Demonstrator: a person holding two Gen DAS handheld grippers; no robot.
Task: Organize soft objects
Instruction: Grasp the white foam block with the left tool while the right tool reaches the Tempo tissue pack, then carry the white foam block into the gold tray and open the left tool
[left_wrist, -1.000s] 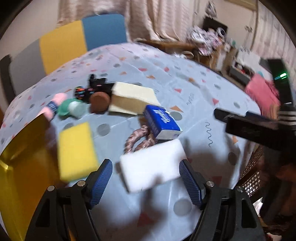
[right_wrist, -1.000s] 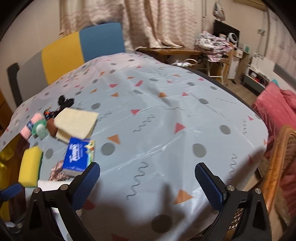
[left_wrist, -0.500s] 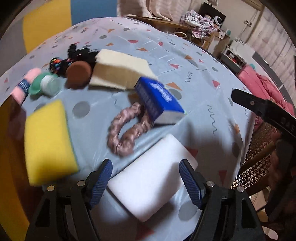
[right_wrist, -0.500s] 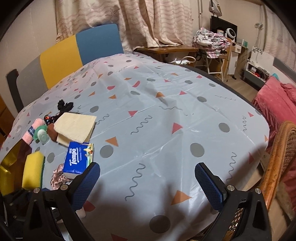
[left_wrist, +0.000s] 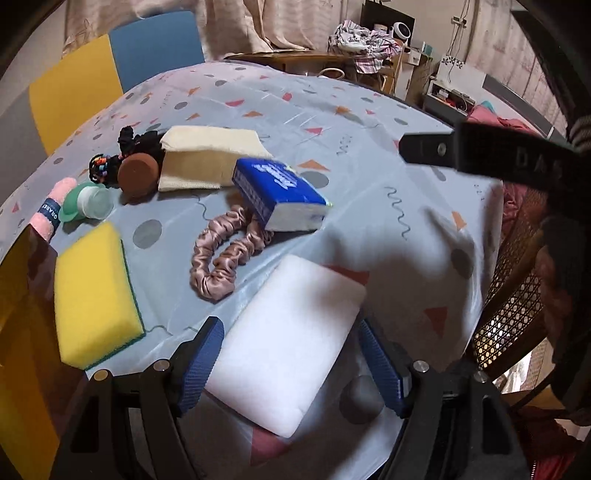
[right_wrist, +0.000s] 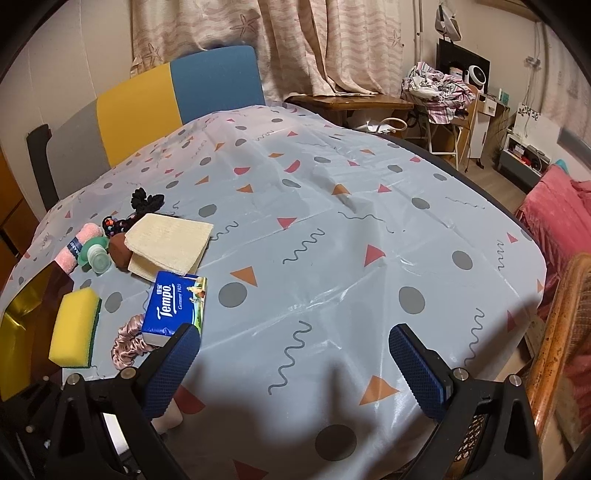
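Note:
A white sponge (left_wrist: 288, 343) lies flat on the patterned tablecloth (left_wrist: 369, 122) near its front edge. My left gripper (left_wrist: 291, 365) is open, one blue finger on each side of the sponge's near half. Just beyond lie a yellow sponge (left_wrist: 92, 295), a pink scrunchie (left_wrist: 225, 254), a blue tissue pack (left_wrist: 280, 195) and a folded cream cloth (left_wrist: 207, 158). My right gripper (right_wrist: 293, 369) hangs open over bare tablecloth, with nothing between its fingers. The tissue pack (right_wrist: 175, 306) and yellow sponge (right_wrist: 74, 328) sit to its left.
A brown puff (left_wrist: 137, 173), a black scrunchie (left_wrist: 129, 142), a green-capped bottle (left_wrist: 86, 203) and a pink rolled towel (left_wrist: 55, 208) cluster at far left. A shiny yellow container (left_wrist: 22, 332) borders the left edge. A wicker chair (right_wrist: 561, 332) stands at right.
My left gripper has moved forward and lower, so the white sponge now sits between its open fingers. The right gripper has hardly moved.

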